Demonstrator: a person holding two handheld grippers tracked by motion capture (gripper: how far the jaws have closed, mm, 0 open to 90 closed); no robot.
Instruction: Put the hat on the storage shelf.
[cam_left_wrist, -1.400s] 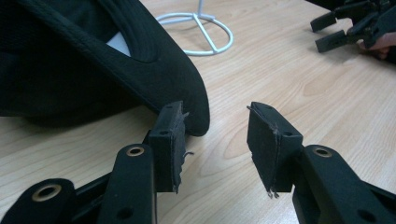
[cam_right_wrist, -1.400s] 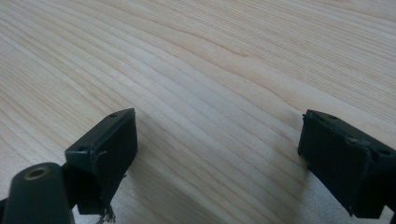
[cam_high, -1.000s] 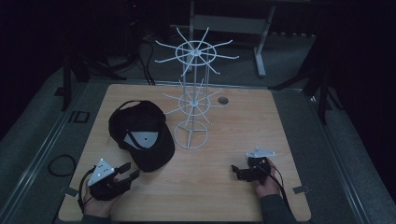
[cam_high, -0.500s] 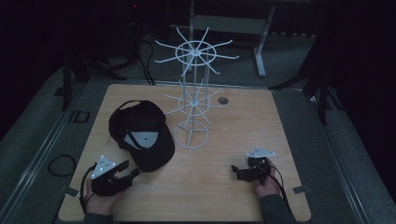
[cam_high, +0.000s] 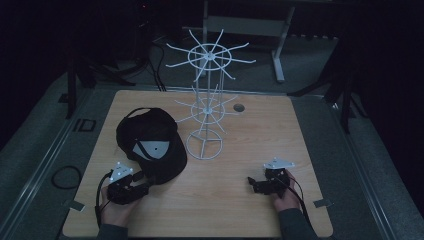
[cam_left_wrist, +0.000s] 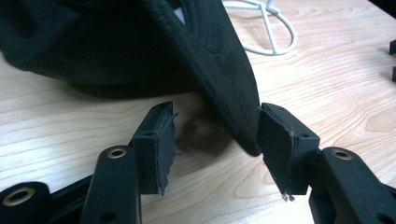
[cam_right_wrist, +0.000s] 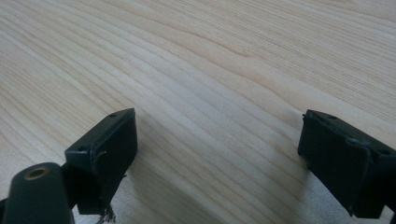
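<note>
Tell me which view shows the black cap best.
The high view: the whole black cap lies on the table beside the white wire rack. The left gripper view catches just its brim between open jaws.

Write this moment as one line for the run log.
left gripper: open at cap brim | right gripper: open above table | rack: bare

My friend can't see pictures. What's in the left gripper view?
The open left hand-held gripper straddles the brim of a black cap lying on a wooden table. A white wire stand's base sits behind.
</note>
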